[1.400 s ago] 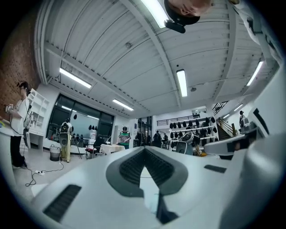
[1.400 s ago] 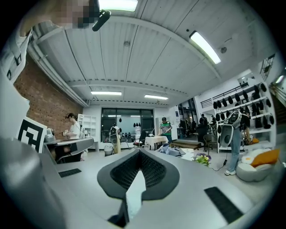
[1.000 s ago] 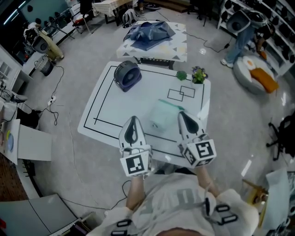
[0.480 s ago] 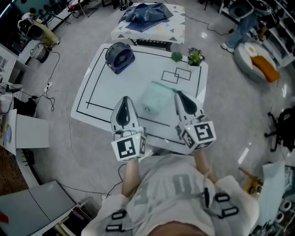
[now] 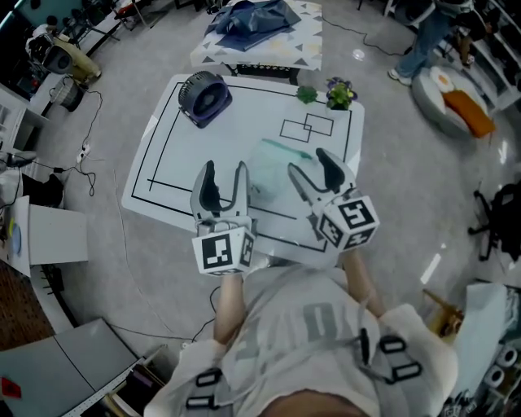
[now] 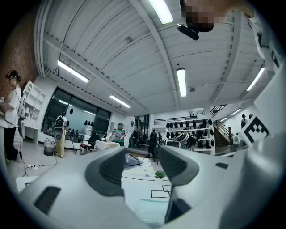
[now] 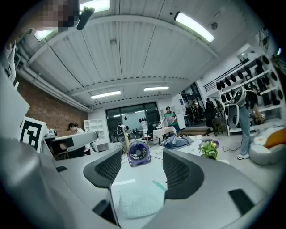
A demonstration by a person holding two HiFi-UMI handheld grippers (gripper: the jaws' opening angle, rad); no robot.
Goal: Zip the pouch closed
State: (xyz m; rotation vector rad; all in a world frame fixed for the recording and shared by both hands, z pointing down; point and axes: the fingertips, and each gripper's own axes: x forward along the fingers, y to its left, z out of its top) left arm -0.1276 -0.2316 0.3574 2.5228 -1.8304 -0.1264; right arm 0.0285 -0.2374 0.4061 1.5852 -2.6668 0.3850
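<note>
A translucent pale-green pouch [image 5: 275, 169] with a teal zip along its far edge lies flat on the white table [image 5: 163, 155]. My left gripper [image 5: 221, 176] hovers over the table's near edge, just left of the pouch. Its jaws are opening, with nothing between them. My right gripper [image 5: 315, 166] is at the pouch's right side, and its jaws are also opening and empty. The left gripper view looks past the left gripper [image 6: 142, 167] down onto the pouch [image 6: 152, 210]. In the right gripper view the pouch [image 7: 136, 201] lies below the right gripper [image 7: 137, 167].
A dark round fan [image 5: 203, 96] stands at the table's far left. Two small potted plants [image 5: 340, 91] stand at the far right edge. Black lines and a double rectangle [image 5: 307, 128] mark the tabletop. Beyond is a low table with blue cloth [image 5: 260, 20].
Both grippers were shut and now stand wide apart. Both have moved forward over the table's near edge, closer to the pouch.
</note>
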